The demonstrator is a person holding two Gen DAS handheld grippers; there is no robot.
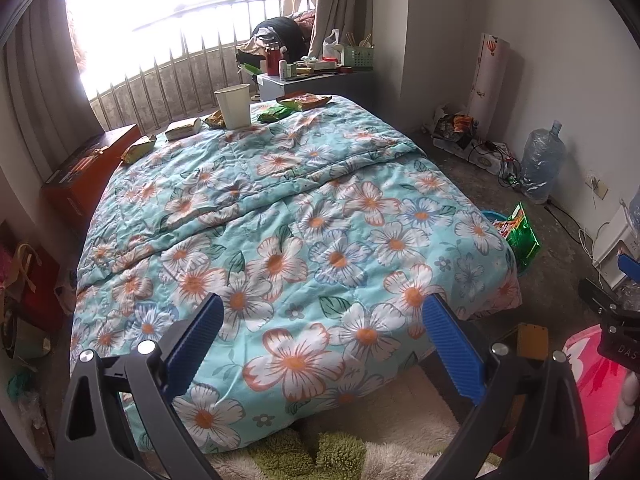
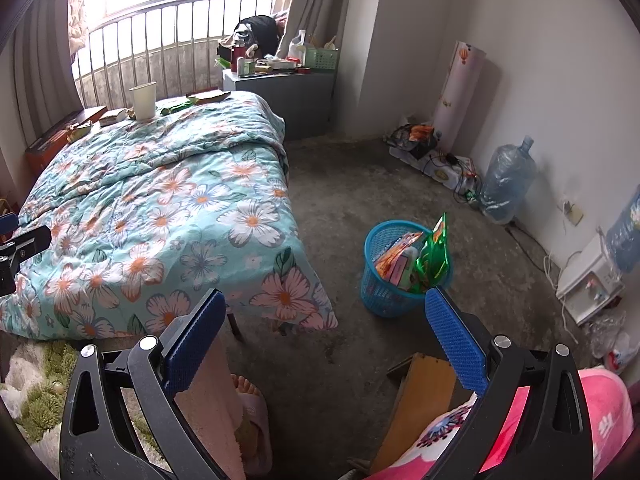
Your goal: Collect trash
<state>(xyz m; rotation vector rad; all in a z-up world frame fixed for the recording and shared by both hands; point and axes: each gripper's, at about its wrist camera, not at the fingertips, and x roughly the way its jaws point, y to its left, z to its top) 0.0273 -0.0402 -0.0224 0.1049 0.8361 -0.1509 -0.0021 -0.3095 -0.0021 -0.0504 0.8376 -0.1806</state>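
- Both grippers hung wide and empty at the foot of the bed: the left gripper point(image 1: 322, 344) over the quilt point(image 1: 304, 216), the right gripper point(image 2: 324, 340) over bare floor point(image 2: 340, 208), nothing between the blue pads of either.
- The trash lay well ahead of the left gripper, at the far end of the quilt: a white cup point(image 1: 233, 106) stood upright among wrappers, a green wrapper point(image 1: 276, 113) just right of it, an orange packet point(image 1: 306, 100) beyond, a flat pack point(image 1: 183, 129) and a yellow wrapper point(image 1: 138, 149) to its left.
- My read: it all sat there because someone had snacked up by the window, out of easy reach from this end.
- The bin point(image 2: 394, 272), a blue mesh basket, stood on the floor just ahead of the right gripper's right finger, already holding packets, with a green bag point(image 2: 434, 256) poking above the rim.
- It looked parked beside the bed corner so either arm could drop into it.
- The quilt was soft and rumpled, with a fold ridge across the middle; the cup would probably tip easily on it.
- The floor was rough grey concrete, with a shaggy rug point(image 1: 360, 432) below the left gripper.
- Around the room: a railed window, a cluttered nightstand point(image 2: 280, 92), and a water jug point(image 2: 506, 180) against the right wall.
- Judging by it all, the round was partly done, with the far-end pile still to fetch.
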